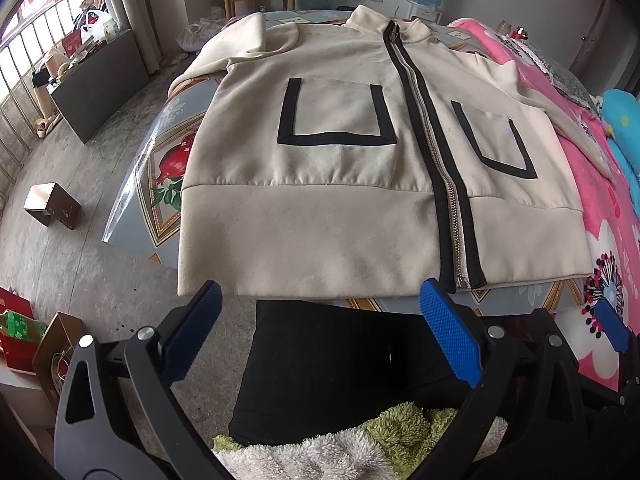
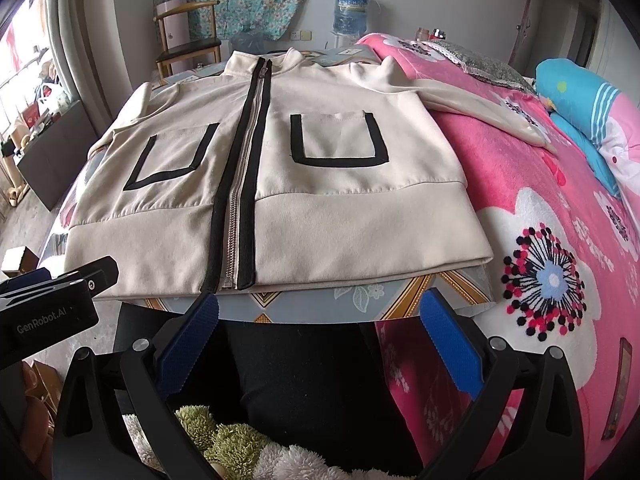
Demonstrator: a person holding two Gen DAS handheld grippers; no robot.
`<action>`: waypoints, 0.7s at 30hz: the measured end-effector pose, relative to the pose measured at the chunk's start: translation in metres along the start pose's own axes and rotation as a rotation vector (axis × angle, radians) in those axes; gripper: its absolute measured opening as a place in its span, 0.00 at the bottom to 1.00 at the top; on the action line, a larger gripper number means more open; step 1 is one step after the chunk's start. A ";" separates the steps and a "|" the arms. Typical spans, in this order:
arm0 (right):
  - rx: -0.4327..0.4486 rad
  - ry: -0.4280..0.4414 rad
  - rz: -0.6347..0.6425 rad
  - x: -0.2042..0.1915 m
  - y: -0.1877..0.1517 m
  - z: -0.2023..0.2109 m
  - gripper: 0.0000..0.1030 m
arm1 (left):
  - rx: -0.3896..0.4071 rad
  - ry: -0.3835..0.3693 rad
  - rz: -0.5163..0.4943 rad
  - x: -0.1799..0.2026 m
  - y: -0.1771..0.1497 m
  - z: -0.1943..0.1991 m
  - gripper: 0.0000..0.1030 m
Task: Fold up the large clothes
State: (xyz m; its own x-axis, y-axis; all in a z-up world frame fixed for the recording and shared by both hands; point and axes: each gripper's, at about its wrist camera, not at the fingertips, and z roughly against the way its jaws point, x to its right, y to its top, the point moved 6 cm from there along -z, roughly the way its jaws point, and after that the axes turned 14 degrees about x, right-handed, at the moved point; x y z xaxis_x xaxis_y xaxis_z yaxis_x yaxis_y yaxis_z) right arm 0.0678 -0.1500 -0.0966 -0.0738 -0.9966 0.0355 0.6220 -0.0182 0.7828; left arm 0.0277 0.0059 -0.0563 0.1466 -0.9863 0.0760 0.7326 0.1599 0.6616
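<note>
The pink floral fleece blanket (image 2: 540,208) covers the bed along the right side of the counter (image 1: 160,184), which carries a clear plastic sheet over a fruit-and-flower print.

The cream zip-front jacket with black trim (image 1: 320,200) lies flat and face up on the counter, zipped closed, collar at the far end and hem at the near edge. Its right-hand sleeve (image 2: 480,108) extends off the counter onto the blanket. Two patch pockets outlined in black (image 1: 336,116) sit one on each side of the central metal zipper (image 1: 436,168).

The left gripper (image 1: 320,336) is positioned in front of the hem, not touching it. Its jaws stand wide open and hold nothing; the zipper's lower end lies just beyond the right-hand blue pad (image 1: 448,336).

The right gripper (image 2: 320,340) is likewise positioned below the near counter edge, clear of the jacket. Its jaws stand wide open and hold nothing; the zipper's lower end lies just above the left-hand blue pad (image 2: 192,340).

Black trousers (image 1: 320,360) and a green-and-white fluffy garment (image 1: 340,448) of the person appear beneath both grippers.
</note>
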 end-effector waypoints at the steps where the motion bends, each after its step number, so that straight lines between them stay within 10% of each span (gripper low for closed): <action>1: -0.002 0.000 0.000 0.000 0.000 0.000 0.95 | 0.000 -0.001 0.001 0.000 0.000 0.000 0.93; 21: -0.016 -0.006 0.002 -0.001 -0.001 -0.004 0.95 | 0.001 0.001 0.000 0.001 0.000 -0.001 0.93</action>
State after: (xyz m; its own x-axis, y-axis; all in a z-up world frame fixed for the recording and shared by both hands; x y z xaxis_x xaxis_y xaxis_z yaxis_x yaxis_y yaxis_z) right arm 0.0704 -0.1492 -0.1005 -0.0769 -0.9962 0.0406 0.6342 -0.0174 0.7730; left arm 0.0279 0.0049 -0.0569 0.1468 -0.9863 0.0754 0.7318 0.1595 0.6626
